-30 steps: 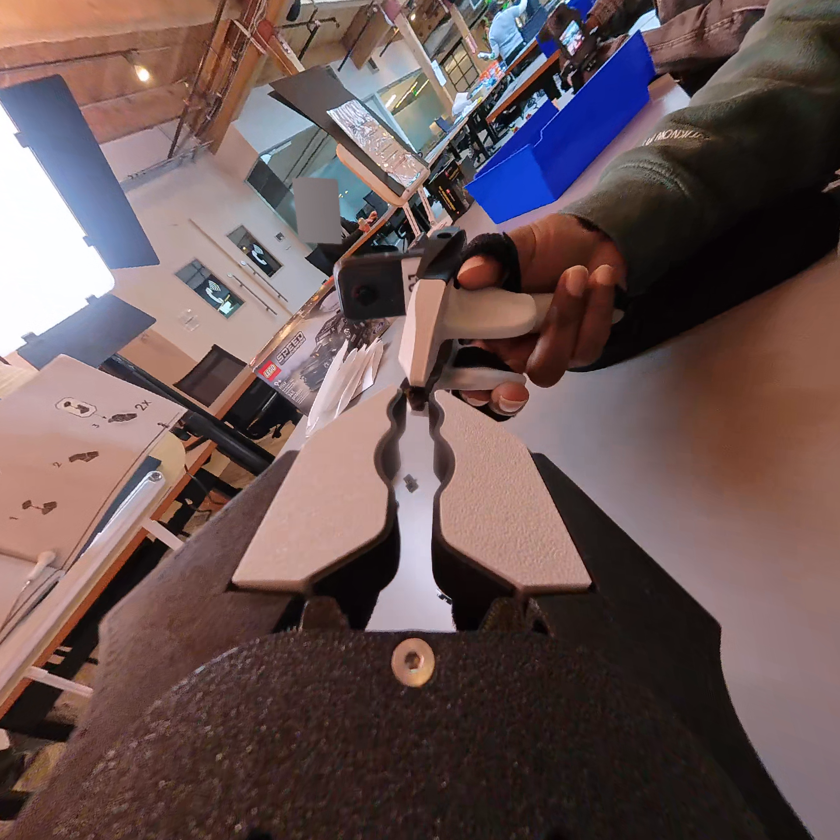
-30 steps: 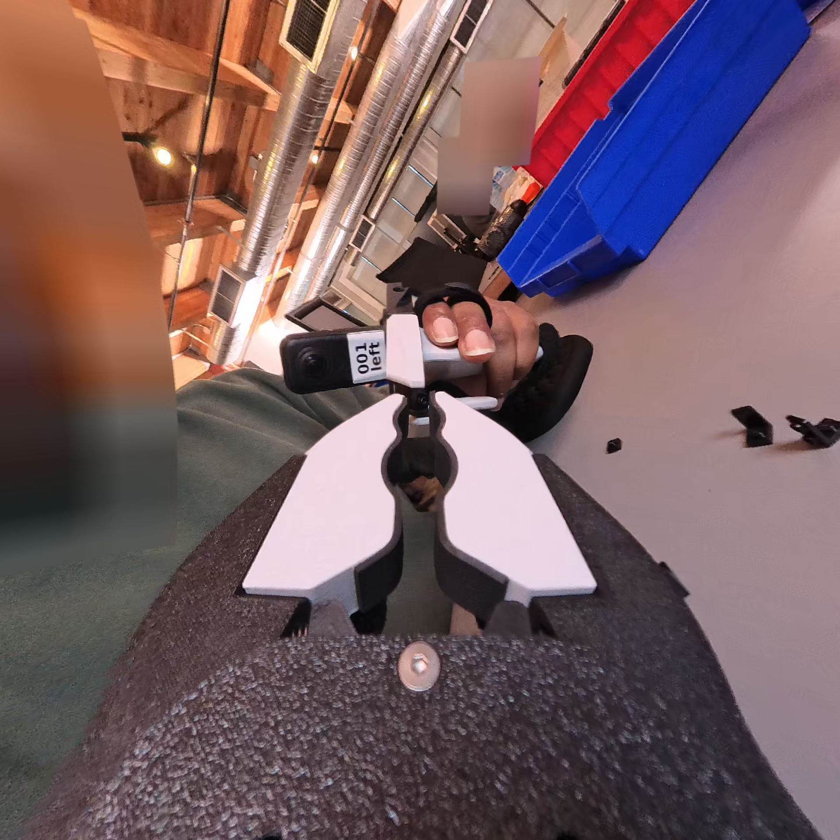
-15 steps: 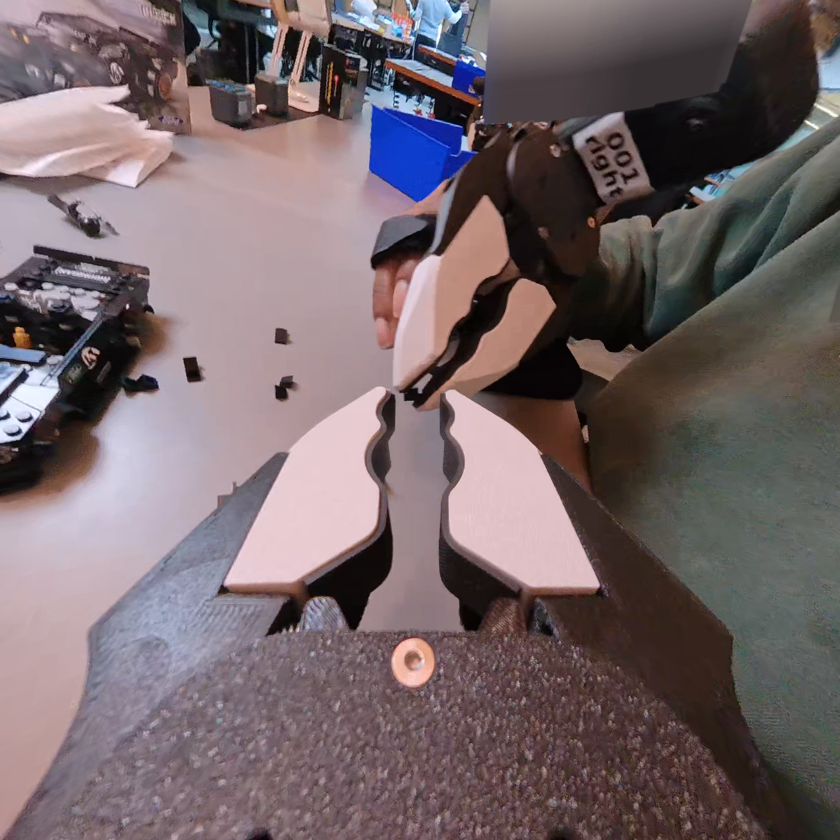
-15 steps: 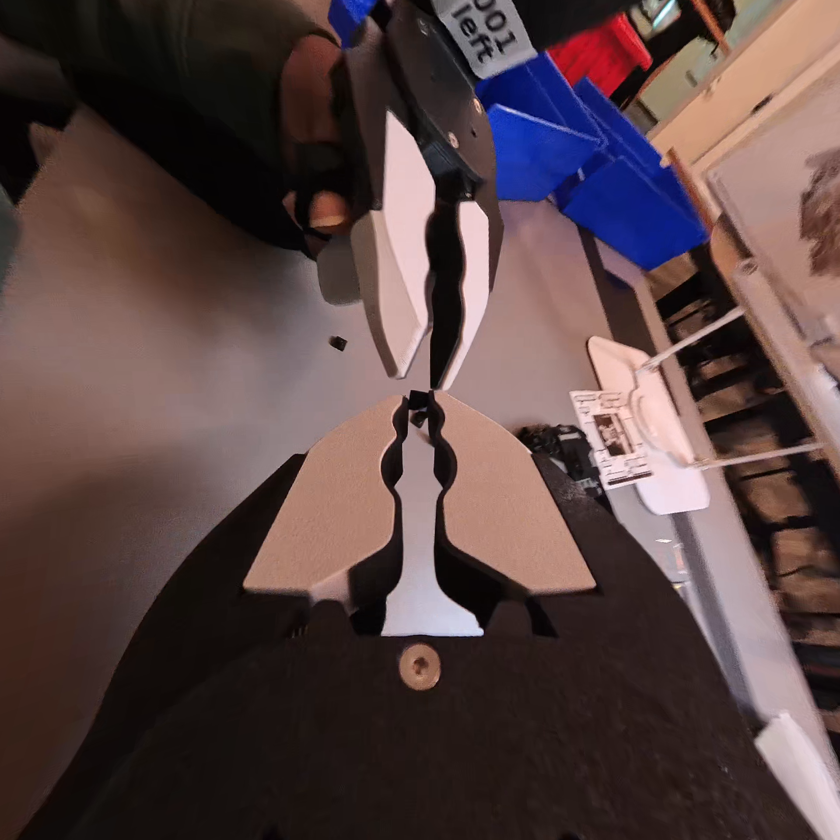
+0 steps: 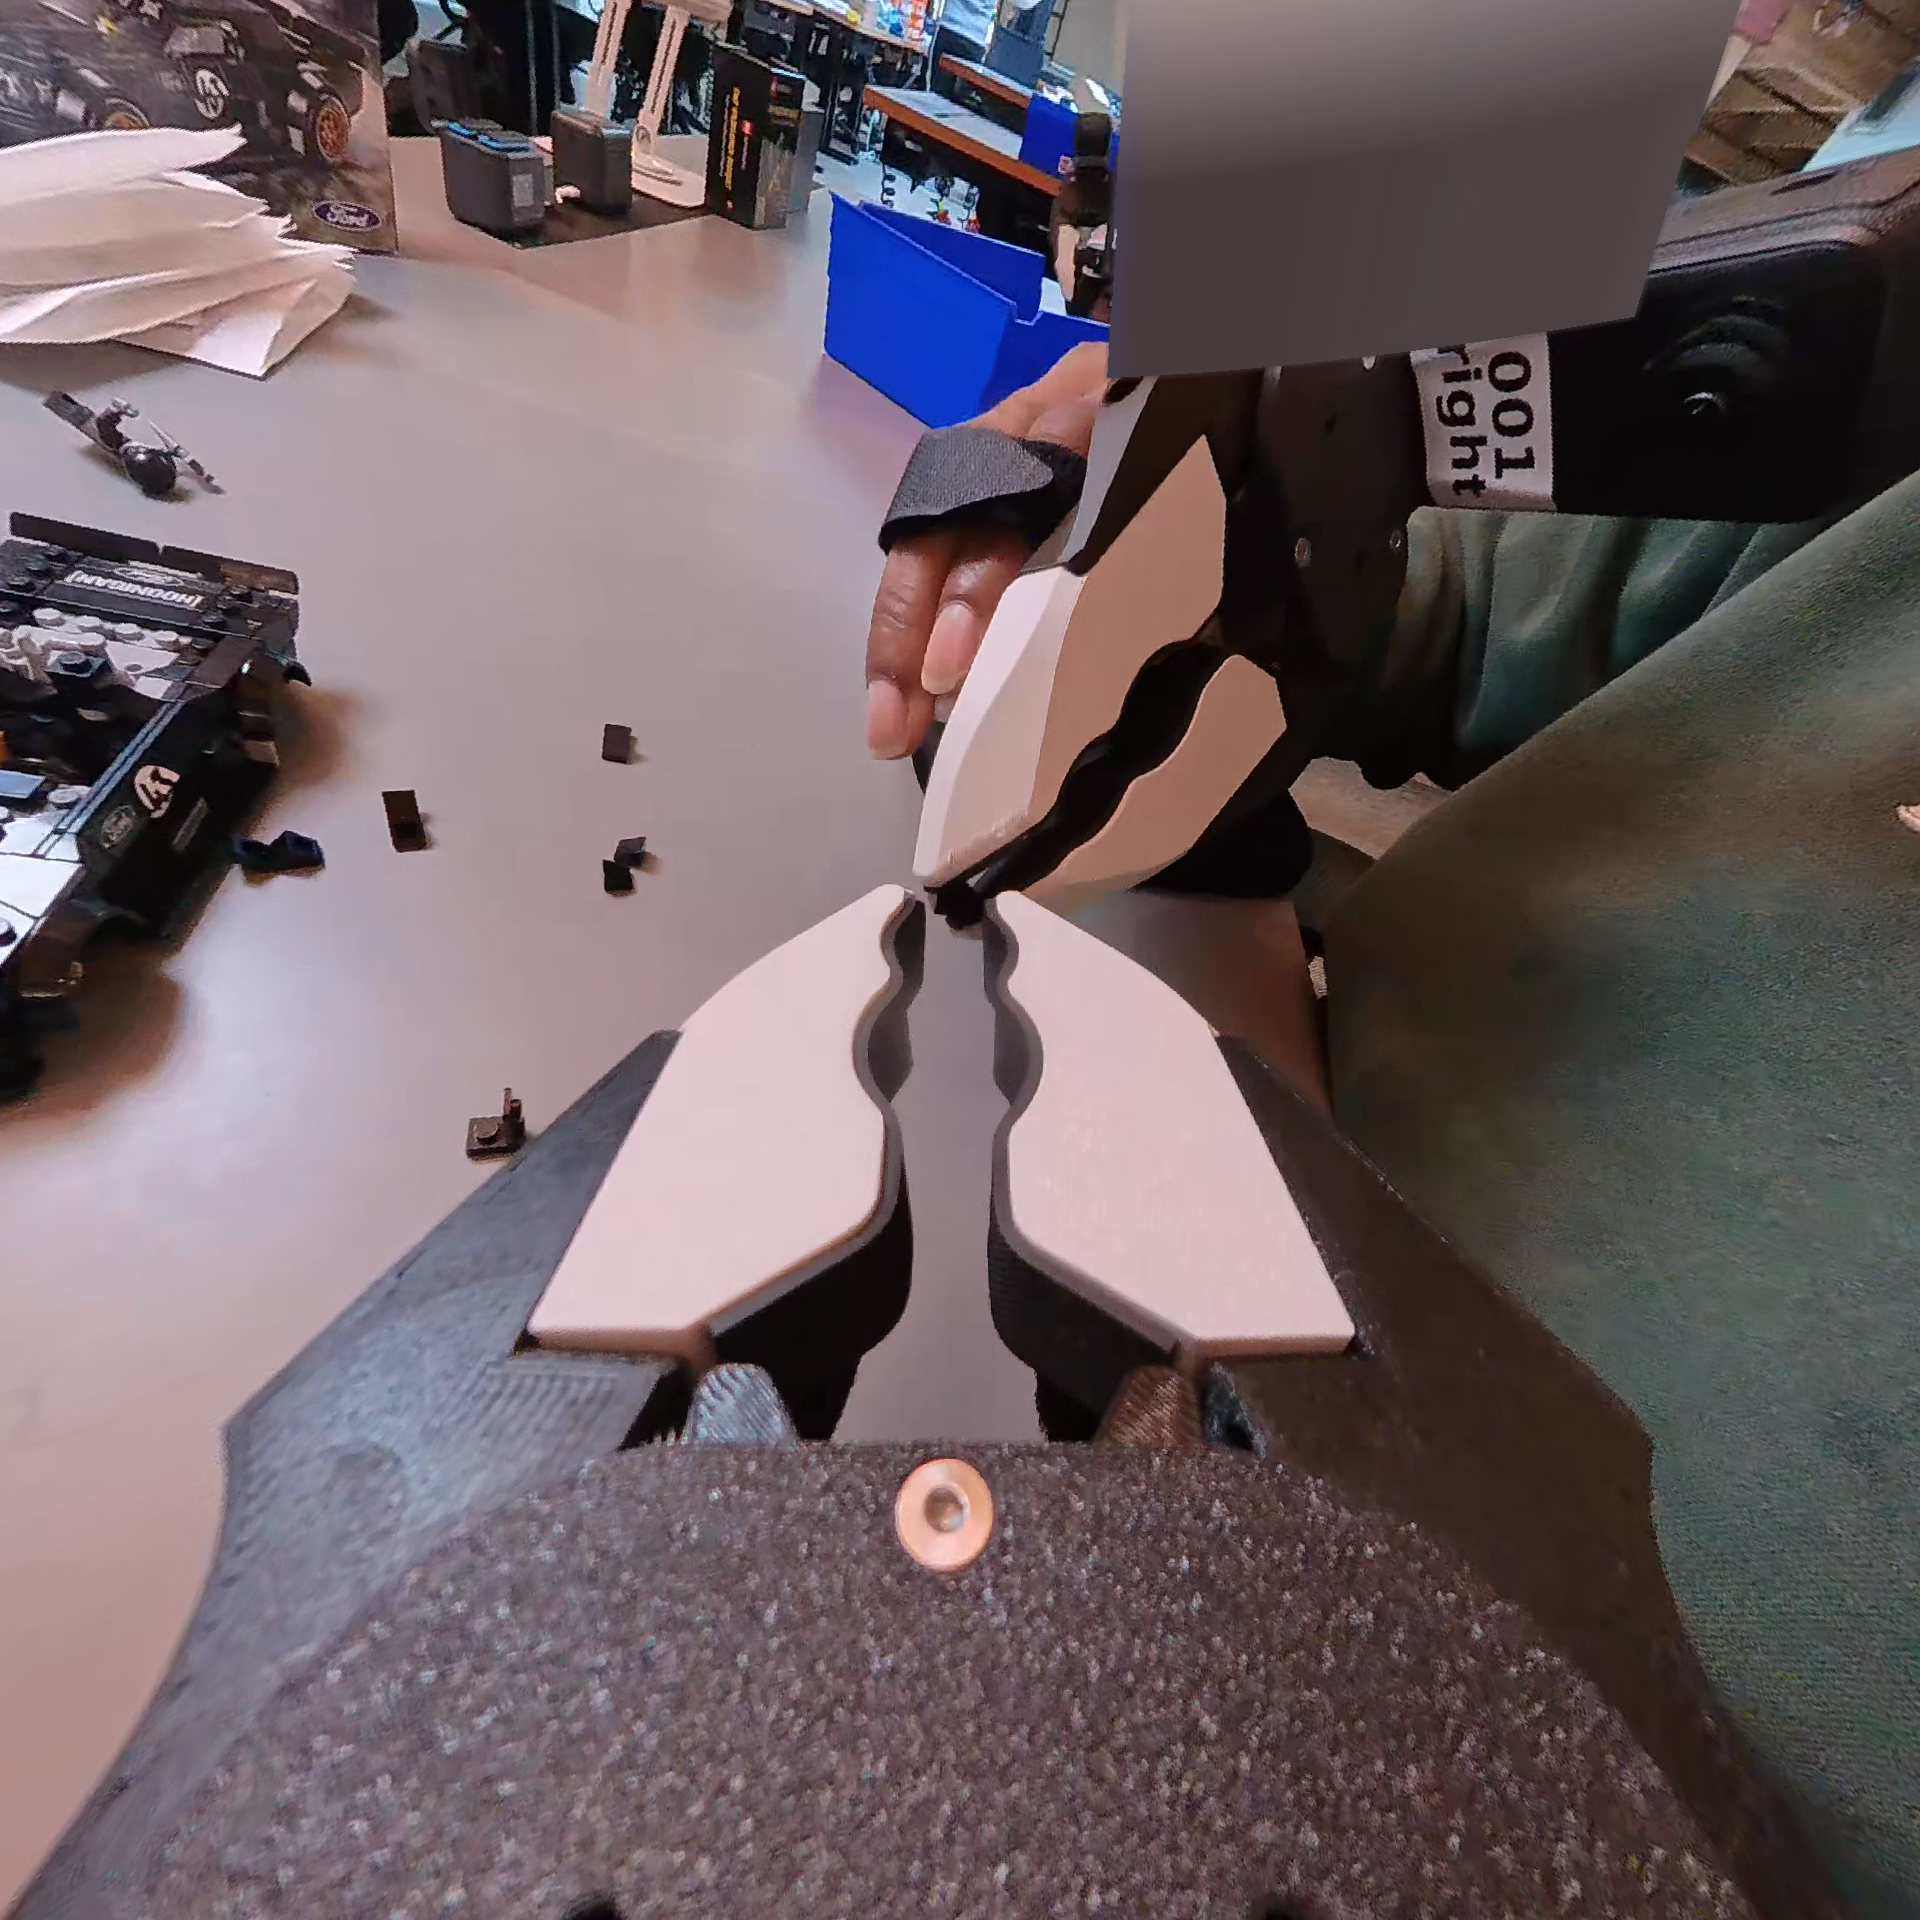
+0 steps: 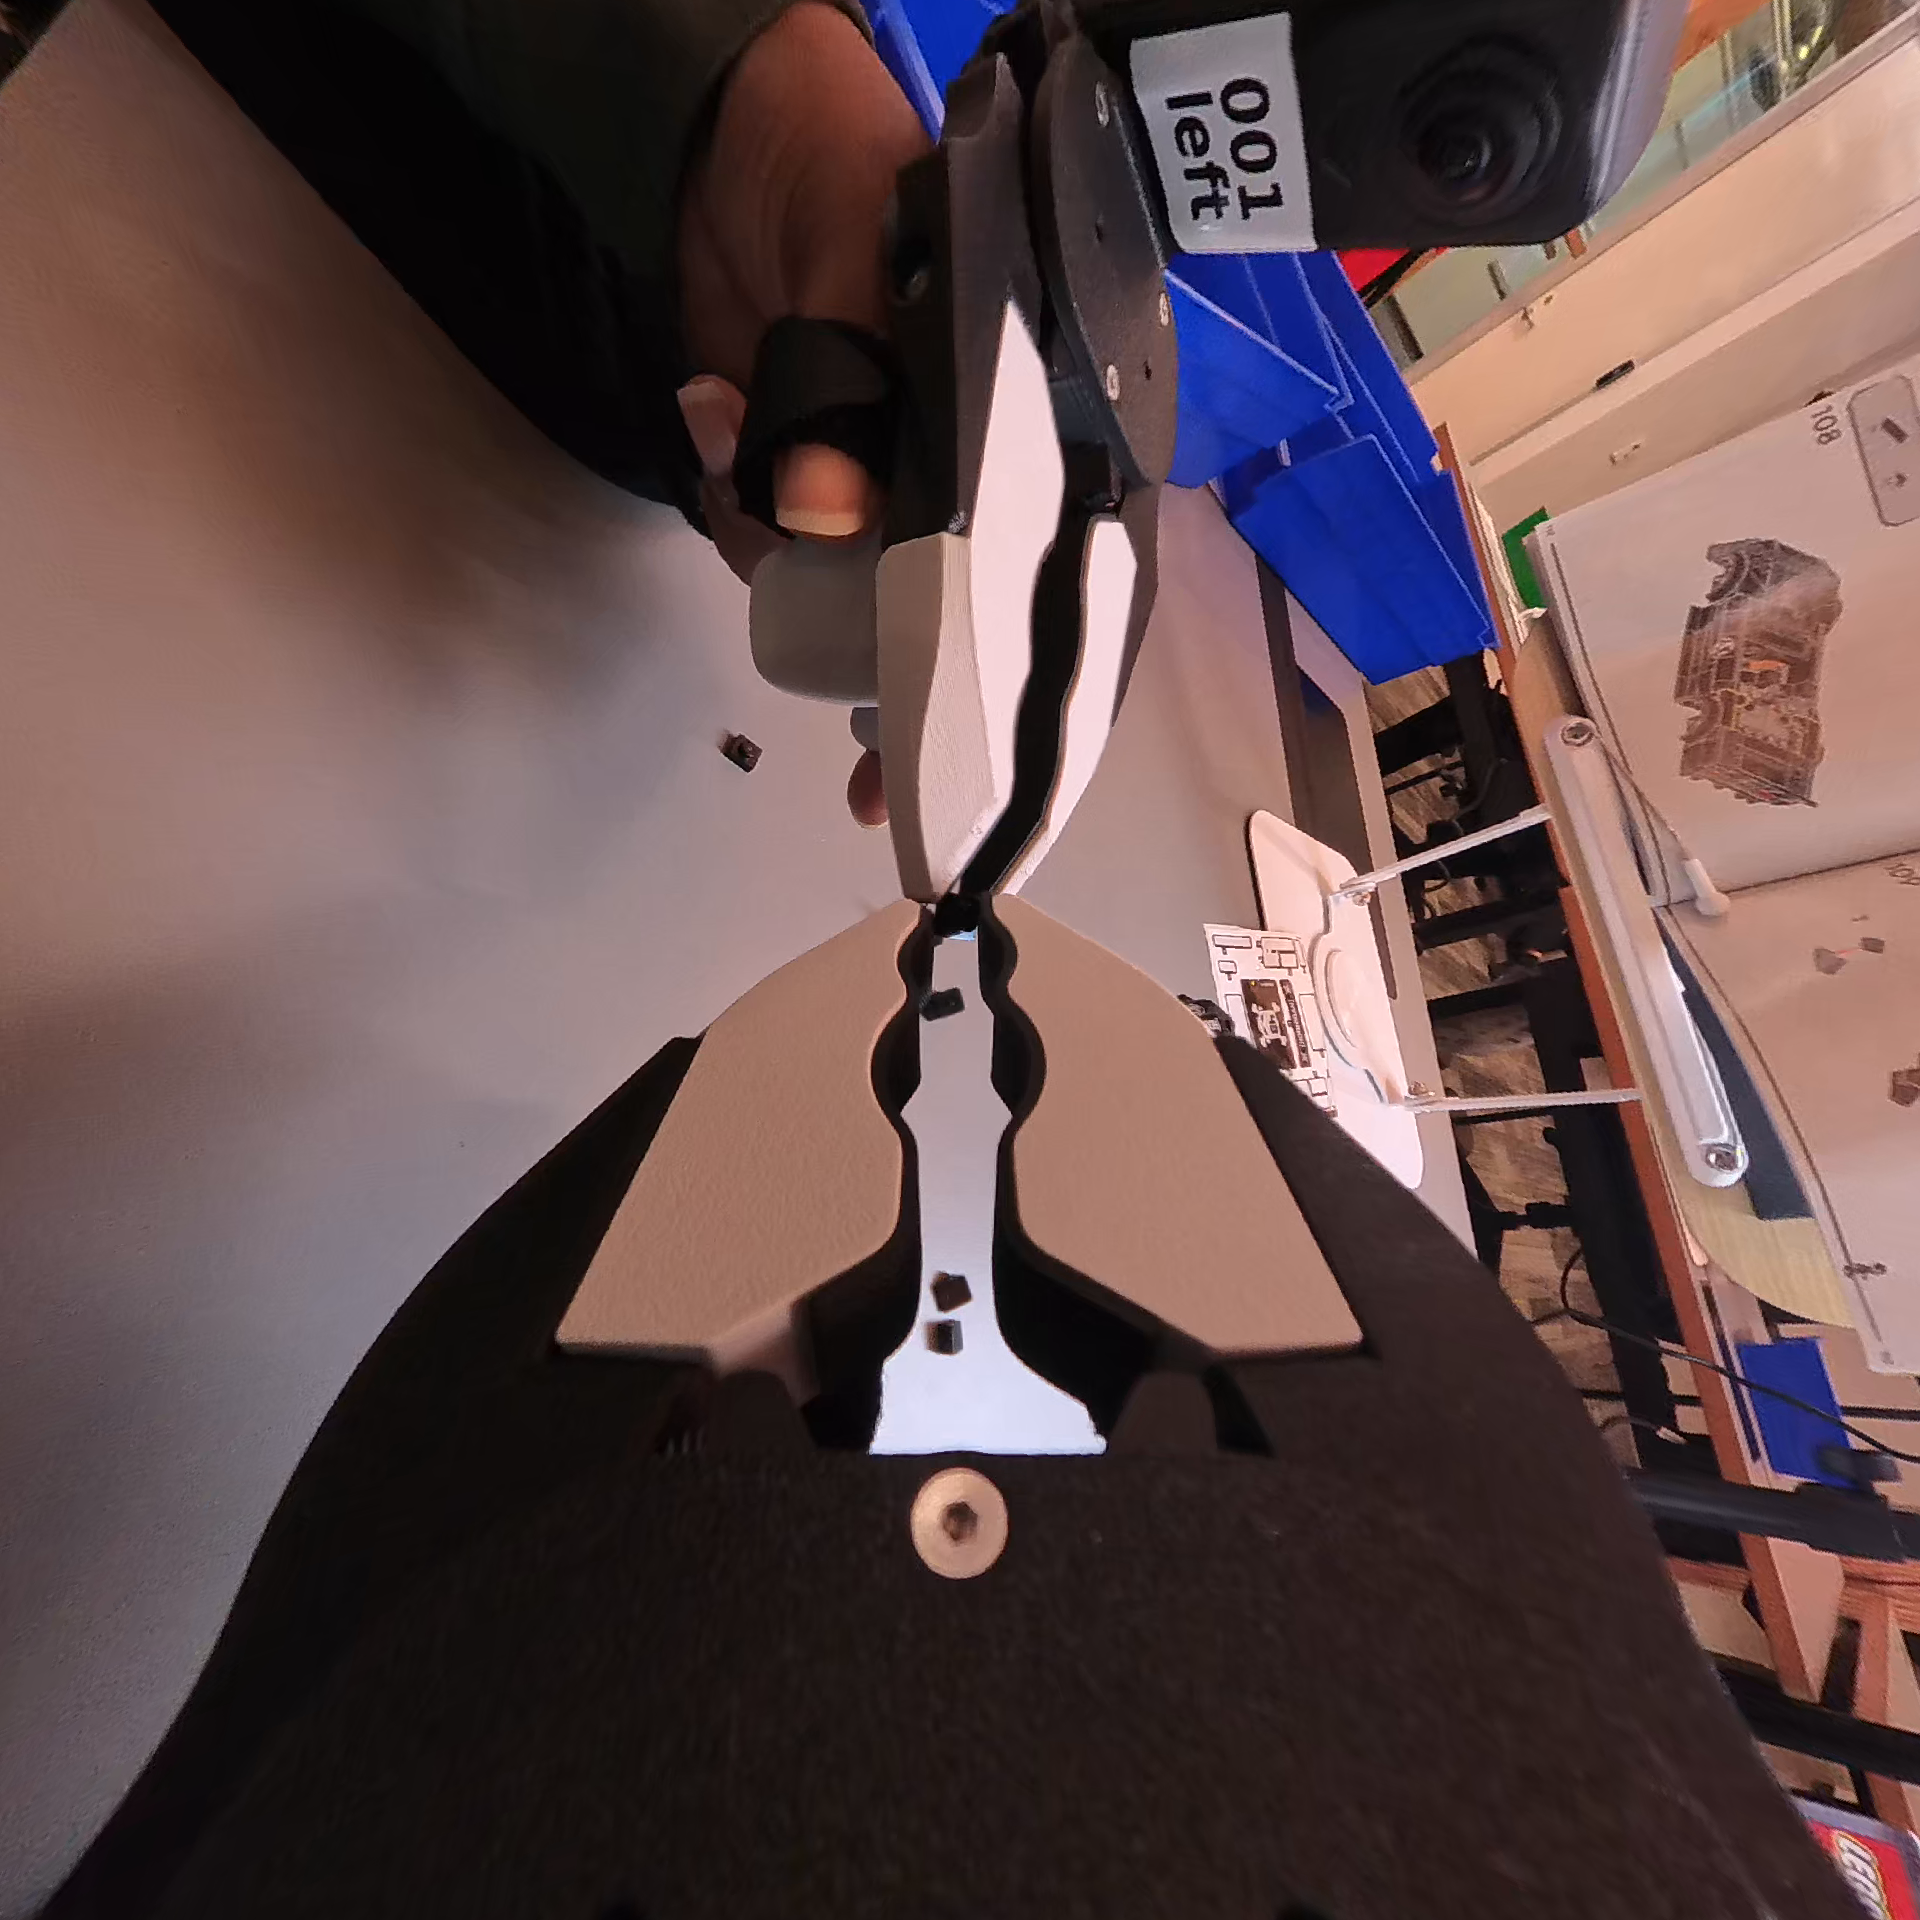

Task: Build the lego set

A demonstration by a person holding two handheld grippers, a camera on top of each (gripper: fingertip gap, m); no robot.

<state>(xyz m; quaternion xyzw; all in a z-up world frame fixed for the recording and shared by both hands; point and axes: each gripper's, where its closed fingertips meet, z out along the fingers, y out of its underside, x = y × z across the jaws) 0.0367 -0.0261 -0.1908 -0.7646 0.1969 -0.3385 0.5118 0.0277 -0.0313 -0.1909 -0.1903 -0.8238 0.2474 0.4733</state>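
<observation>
A small black lego piece (image 5: 954,912) sits where both grippers' tips meet, above the grey table. My right gripper (image 6: 956,916) is shut on it (image 6: 954,912); in the left wrist view it reaches in from the upper right (image 5: 966,885). My left gripper (image 5: 954,902) has its jaws closed to a narrow gap around the same piece, and its tips show from above in the right wrist view (image 6: 961,891). The partly built black lego car (image 5: 104,717) lies at the left edge of the table.
Loose black pieces (image 5: 400,821) (image 5: 621,862) (image 5: 494,1127) lie between the car and my grippers. Blue bins (image 5: 935,291), the lego box (image 5: 187,83) and white bags (image 5: 156,270) stand at the back. An instruction booklet on a stand (image 6: 1766,675) and a sticker sheet (image 6: 1268,1008) are on the right. A green sleeve (image 5: 1610,1039) fills the right side. Both grippers' tips are close together, under 4 cm apart. The partly built black lego car (image 5: 104,717) is about 20 cm from both grippers' fingertips.
Both grippers swung from pointing up to pointing over the table. In the last half second the left jaws narrowed around the piece at the right gripper's tips.
</observation>
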